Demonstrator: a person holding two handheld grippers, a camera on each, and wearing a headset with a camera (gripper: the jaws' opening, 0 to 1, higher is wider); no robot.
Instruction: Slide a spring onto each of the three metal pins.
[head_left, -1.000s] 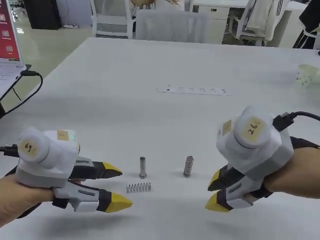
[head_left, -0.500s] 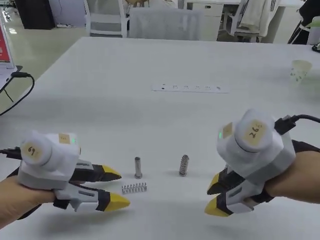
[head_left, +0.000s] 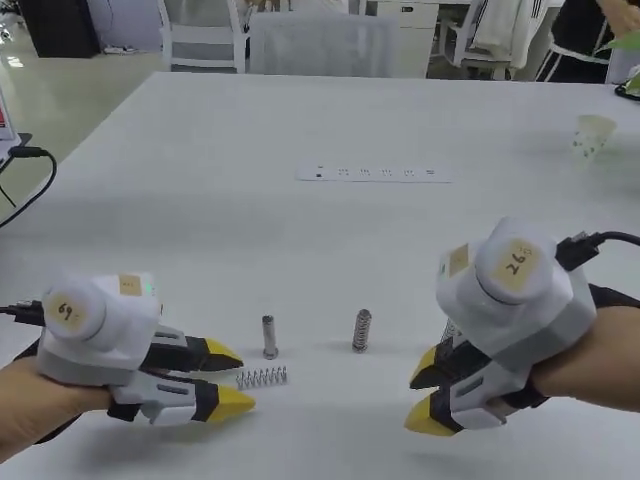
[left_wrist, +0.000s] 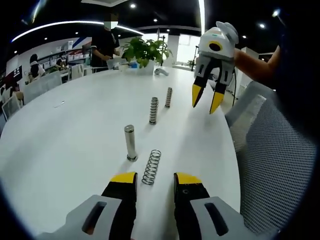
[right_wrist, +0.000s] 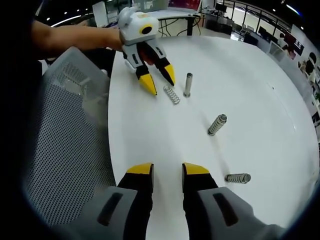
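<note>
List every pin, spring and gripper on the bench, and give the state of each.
Bare pin: upright, no spring on it.
Loose spring: lying flat beside the bare pin, not gripped.
Middle pin: upright, spring on it.
Third pin: upright, spring on it.
Left gripper: open, empty, pointing at the loose spring.
Right gripper: open, empty.

I see a white table. Toward its near edge a bare metal pin stands upright, with a loose spring lying flat just beside it on the near side. To the right stands a spring-covered pin, and further right another spring-covered pin. Far back lies a power strip, and at the far right stands a paper cup.
</note>
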